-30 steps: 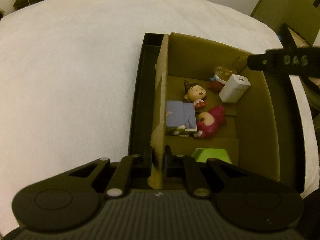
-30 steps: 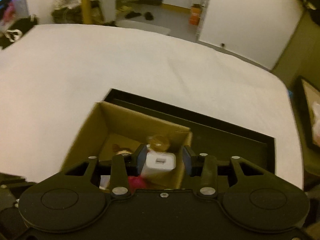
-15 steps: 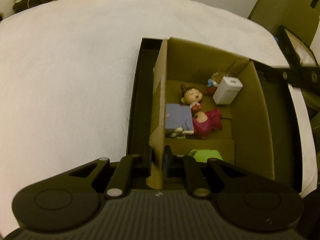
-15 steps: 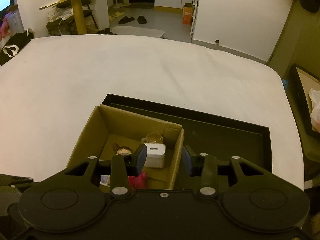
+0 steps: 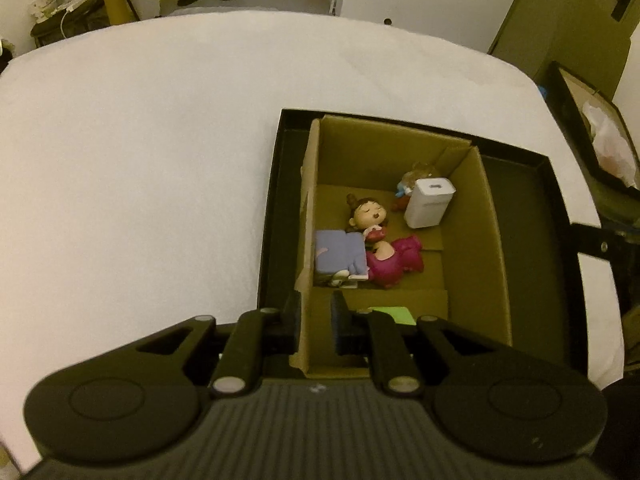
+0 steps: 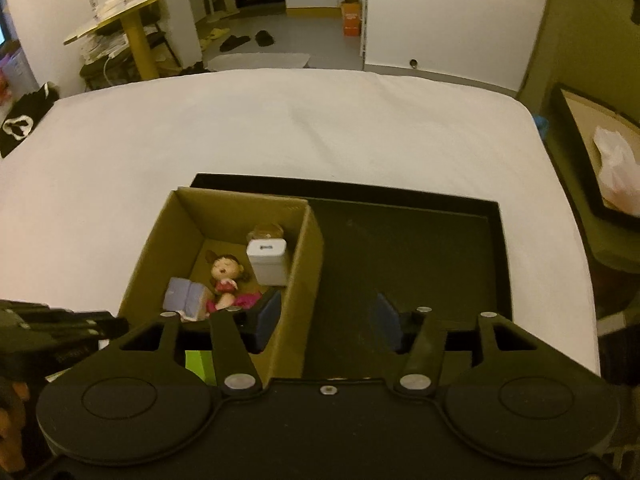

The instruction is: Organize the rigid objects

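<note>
White bed surface filling most of both views. On it, a shallow black tray, and inside the tray's left part an open cardboard box, its right wall just beside the bare black floor of the tray.

Inside the box, toward the far right corner: a white charger cube, standing tilted against the right wall, a brown-capped small figure just behind it, partly hidden. Near the middle, a doll with brown hair buns lying face up; touching it on the near side, a pale purple block against the left wall and a magenta toy beside that. At the near end, a green piece, mostly hidden behind the fingers.

Left gripper straddling the box's left wall, fingers closed tight on the cardboard edge, one inside and one outside.

Right gripper above the box's right wall, jaws opening, fingers wide apart, clear of the cardboard, nothing pressed between them.
</note>
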### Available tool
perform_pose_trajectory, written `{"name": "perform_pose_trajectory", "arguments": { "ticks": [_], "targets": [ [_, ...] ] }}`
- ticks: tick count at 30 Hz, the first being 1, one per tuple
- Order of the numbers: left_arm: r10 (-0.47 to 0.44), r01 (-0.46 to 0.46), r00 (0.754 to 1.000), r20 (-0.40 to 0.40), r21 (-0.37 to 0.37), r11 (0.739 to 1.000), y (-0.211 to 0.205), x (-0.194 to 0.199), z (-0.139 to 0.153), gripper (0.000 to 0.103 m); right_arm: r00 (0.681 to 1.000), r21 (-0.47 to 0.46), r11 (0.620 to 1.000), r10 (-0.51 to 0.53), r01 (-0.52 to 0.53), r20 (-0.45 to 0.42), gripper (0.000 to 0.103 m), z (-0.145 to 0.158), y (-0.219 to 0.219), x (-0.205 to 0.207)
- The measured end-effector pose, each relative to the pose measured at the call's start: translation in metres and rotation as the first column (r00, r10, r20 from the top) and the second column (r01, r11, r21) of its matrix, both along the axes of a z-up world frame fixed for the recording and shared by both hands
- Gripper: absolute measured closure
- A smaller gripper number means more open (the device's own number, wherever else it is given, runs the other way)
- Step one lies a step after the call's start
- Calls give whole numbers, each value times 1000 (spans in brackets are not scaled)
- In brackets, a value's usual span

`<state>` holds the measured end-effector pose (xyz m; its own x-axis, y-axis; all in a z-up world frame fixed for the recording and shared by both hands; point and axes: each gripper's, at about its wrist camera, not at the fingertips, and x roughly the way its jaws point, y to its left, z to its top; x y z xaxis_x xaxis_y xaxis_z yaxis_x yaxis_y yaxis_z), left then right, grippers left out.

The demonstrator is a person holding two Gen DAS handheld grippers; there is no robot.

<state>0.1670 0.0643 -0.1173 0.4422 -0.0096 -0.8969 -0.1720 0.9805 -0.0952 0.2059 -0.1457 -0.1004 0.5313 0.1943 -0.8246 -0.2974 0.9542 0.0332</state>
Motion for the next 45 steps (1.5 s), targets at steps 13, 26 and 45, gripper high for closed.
{"name": "perform_pose_trajectory", "arguments": {
  "ticks": [13,26,45],
  "targets": [
    [-18,16,999,36,49,999,-18,-23,45,46,998,84,995,-56,53,30,19,21,-42,-29],
    [-44,35,995,94,89,995,-31,-59,82,30,996,142,986,-91,86,27,7,38,-65,-61],
    [-48,25,979,197,119,993,-43,-121,119,11,979,121,977,-185,175,80,0,62,-81,-121]
  ]
}}
